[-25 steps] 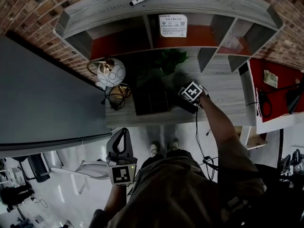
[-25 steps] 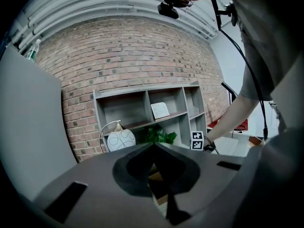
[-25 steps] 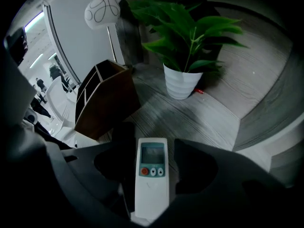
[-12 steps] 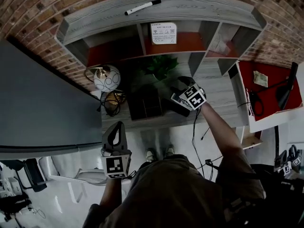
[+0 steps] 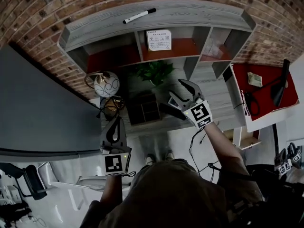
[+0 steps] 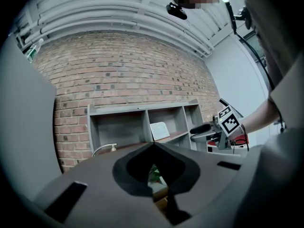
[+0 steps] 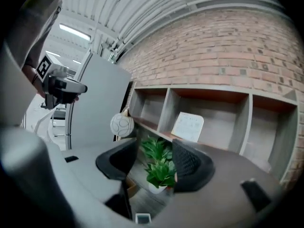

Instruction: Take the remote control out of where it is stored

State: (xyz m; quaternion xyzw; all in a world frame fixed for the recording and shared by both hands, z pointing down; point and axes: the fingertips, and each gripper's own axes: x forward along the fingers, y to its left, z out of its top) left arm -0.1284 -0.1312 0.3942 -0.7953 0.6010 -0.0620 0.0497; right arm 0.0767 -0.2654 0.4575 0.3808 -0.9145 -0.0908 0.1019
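Right gripper point(image 7: 156, 156): high over desk point(image 7: 148, 202), level, facing shelf point(image 7: 247, 122). Jaws wide, just closing slightly, nothing between them; plant point(image 7: 159, 167) beyond.
Left gripper point(image 6: 153, 146): jaws together, empty, off to the side.
Remote point(image 7: 137, 217), probably: small white thing with dark screen, below right gripper, near box point(image 5: 145, 109); holder unseen.
Handling: tip down, straddle narrow sides, close firmly, lift straight.
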